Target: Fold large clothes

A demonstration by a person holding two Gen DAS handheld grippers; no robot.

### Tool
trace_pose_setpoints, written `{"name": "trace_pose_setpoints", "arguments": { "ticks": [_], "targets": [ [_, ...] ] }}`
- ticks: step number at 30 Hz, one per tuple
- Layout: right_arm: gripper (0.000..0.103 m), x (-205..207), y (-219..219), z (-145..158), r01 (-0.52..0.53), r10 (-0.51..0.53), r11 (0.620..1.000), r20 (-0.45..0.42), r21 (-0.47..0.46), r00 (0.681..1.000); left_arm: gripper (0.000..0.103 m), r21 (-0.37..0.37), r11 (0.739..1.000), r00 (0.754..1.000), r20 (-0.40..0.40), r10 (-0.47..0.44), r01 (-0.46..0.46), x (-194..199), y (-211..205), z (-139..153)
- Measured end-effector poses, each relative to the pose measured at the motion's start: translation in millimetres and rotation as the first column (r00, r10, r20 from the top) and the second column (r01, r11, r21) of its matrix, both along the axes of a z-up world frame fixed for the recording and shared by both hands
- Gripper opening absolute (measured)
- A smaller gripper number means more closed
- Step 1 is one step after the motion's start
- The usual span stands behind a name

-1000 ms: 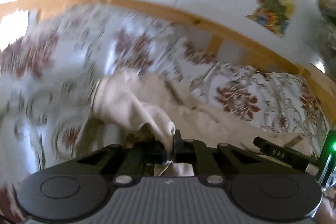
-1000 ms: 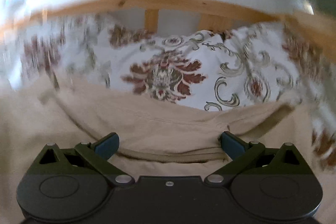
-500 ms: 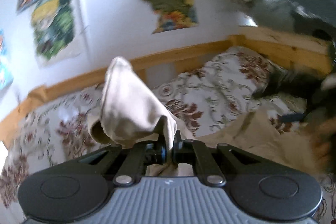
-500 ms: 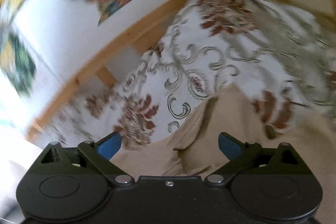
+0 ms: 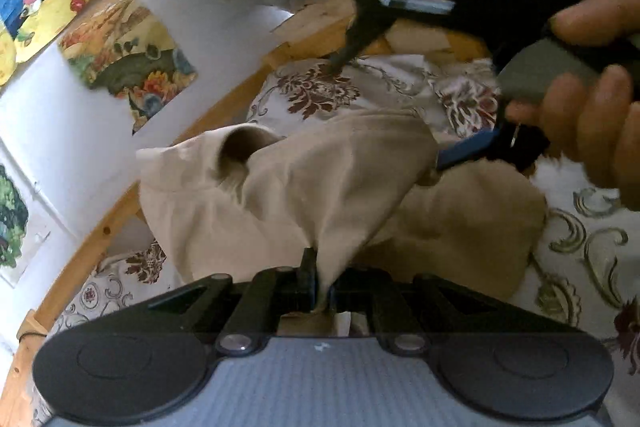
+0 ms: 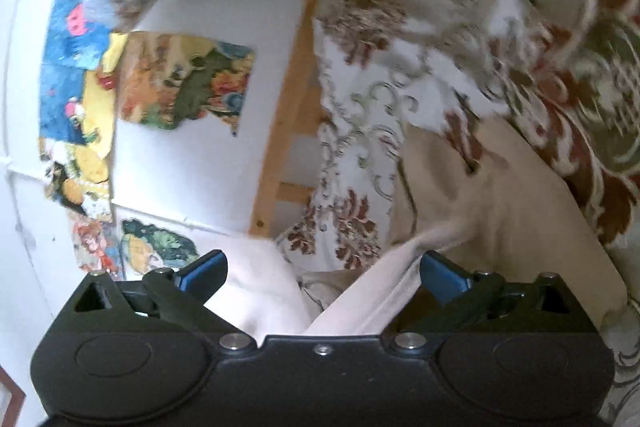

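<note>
**Q:** Two views, one scene: what fills most of it?

**A:** Largest is the bed (image 5: 580, 227), covered in a white floral sheet (image 6: 360, 131) with red-brown and grey-green motifs. Its wooden frame (image 5: 100, 239) runs along a white wall (image 6: 192, 167) hung with colourful posters (image 6: 184, 87).

**Q:** And the task's thing?

**A:** Next in size, the beige garment (image 5: 280, 195). Part of it lies crumpled on the sheet; part is lifted off the bed, hanging from my left hand-held gripper (image 5: 320, 279), with a round sleeve or cuff opening facing the camera. In the right wrist view the same beige cloth (image 6: 500, 195) spreads over the sheet to the right, and a pale fold crosses between my right hand-held gripper's (image 6: 322, 271) blue pads.

**Q:** How do your hand-held grippers stand?

**A:** My left is clenched on a bunched fold of the garment. My right stands wide apart, released; its pads press on nothing, though one blue pad (image 5: 468, 149) lies against the lifted cloth.

**Q:** Smallest item?

**A:** My right hand (image 5: 592, 115), wrapped round that hand-held gripper's handle, upper right in the left wrist view.
</note>
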State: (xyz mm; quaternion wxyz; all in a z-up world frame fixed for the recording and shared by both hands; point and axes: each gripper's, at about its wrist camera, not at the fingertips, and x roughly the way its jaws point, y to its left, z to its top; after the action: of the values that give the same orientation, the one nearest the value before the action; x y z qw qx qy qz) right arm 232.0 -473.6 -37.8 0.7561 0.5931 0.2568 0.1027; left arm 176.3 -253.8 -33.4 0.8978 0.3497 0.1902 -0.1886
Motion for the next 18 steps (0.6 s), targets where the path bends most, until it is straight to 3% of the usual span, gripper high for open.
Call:
{"name": "trace_pose_setpoints", "arguments": {
  "ticks": [3, 6, 10, 13, 15, 18],
  "targets": [
    [0.102, 9, 2, -15, -0.038, 0.039, 0.999, -0.069, 0.016, 0.997, 0.005, 0.001, 0.999, 0.999, -0.017, -0.042, 0.042, -2, 2, -2],
    [0.097, 17, 8, -21, -0.070, 0.067, 0.997, -0.103, -0.025, 0.992, 0.005, 0.036, 0.991, 0.991, -0.028, -0.130, 0.131, -13, 12, -7],
    [0.103, 18, 4, -20, -0.100, 0.098, 0.995, -0.063, -0.021, 0.993, 0.005, 0.187, 0.952, 0.970, -0.011, -0.243, 0.241, -32, 9, -31],
    [0.103, 18, -1, -18, -0.094, 0.094, 0.995, -0.003, -0.022, 0.996, 0.006, 0.188, 0.947, 0.965, -0.029, -0.261, 0.262, -38, 4, -39],
    [0.099, 19, 2, -13, -0.086, 0.088, 0.990, 0.015, -0.108, 0.996, 0.006, 0.160, 0.951, 0.964, -0.042, -0.263, 0.266, -38, 2, -40],
    [0.088, 27, 19, -5, -0.135, 0.142, 0.946, 0.003, -0.296, 0.990, 0.006, 0.118, 0.957, 0.963, -0.068, -0.260, 0.266, -33, 6, -39]
  ]
}}
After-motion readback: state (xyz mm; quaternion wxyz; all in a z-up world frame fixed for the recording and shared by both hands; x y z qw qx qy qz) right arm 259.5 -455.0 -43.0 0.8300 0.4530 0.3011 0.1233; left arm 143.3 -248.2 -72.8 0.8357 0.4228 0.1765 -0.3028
